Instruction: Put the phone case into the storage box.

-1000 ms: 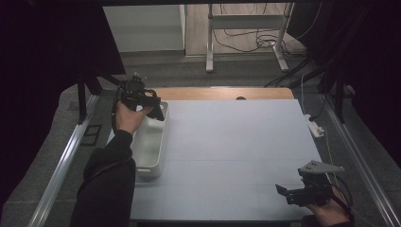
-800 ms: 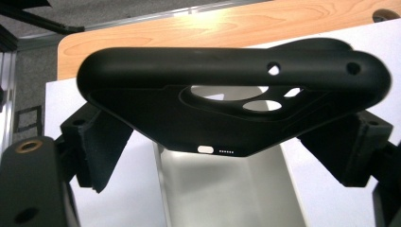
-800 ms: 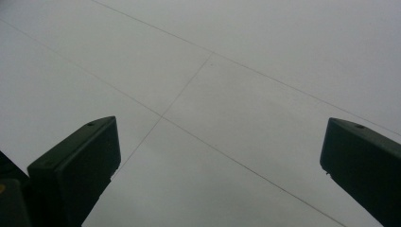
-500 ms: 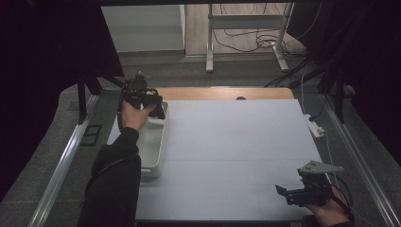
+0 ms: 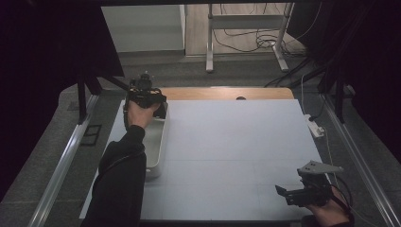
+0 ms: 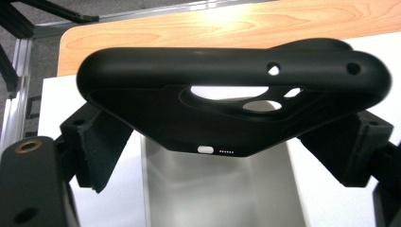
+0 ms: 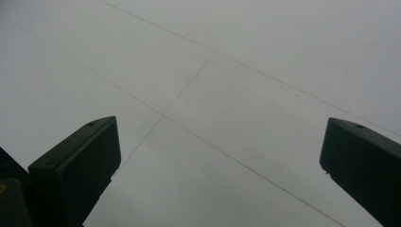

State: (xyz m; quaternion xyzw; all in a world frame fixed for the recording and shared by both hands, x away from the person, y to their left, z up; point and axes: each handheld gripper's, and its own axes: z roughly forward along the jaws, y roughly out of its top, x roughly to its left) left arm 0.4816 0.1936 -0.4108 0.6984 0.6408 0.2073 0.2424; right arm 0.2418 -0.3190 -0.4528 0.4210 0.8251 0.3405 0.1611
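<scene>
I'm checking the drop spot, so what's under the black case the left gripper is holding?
Under the black case is the far end of the metal tray, its visible floor bare. The case covers the tray's far rim.

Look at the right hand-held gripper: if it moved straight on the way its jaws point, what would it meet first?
The right hand-held gripper has open, empty jaws aimed at the bare white table mat. Going straight on, it would probably meet that mat first; nothing lies between them, though the gap is hard to judge.
</scene>
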